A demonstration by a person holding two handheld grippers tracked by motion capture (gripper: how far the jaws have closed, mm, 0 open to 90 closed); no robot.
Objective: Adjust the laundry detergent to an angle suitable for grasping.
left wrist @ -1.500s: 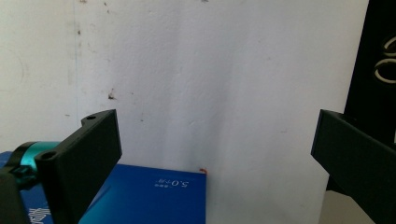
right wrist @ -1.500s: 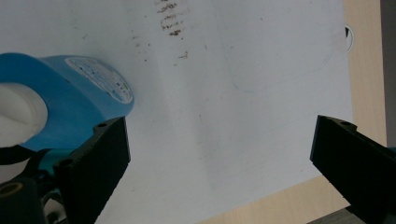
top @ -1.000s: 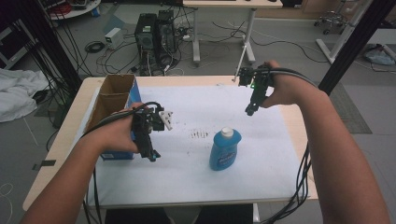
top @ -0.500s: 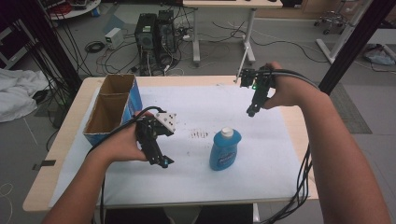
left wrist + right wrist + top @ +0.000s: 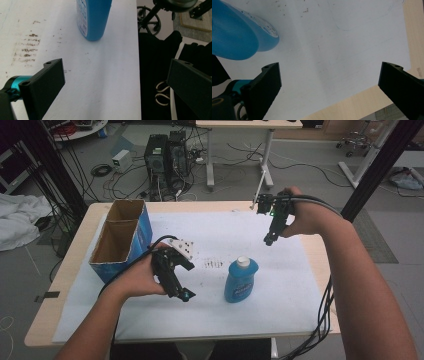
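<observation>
A blue bottle with a white cap stands upright on the white sheet, right of centre. My left gripper is low over the sheet, a short way left of the bottle, and points down toward the near edge. Its jaws are wide open and empty, with the bottle's base ahead of them. My right gripper hangs above the sheet behind and to the right of the bottle. It is also wide open with nothing in it. The bottle lies off to its left.
An open cardboard box with blue sides stands at the table's left. Dark smudges mark the sheet between my left gripper and the bottle. Bare wood borders the sheet. Computer towers and cables lie on the floor behind.
My left gripper has moved right and toward the near edge, away from the box and closer to the bottle. The right gripper has hardly shifted.
</observation>
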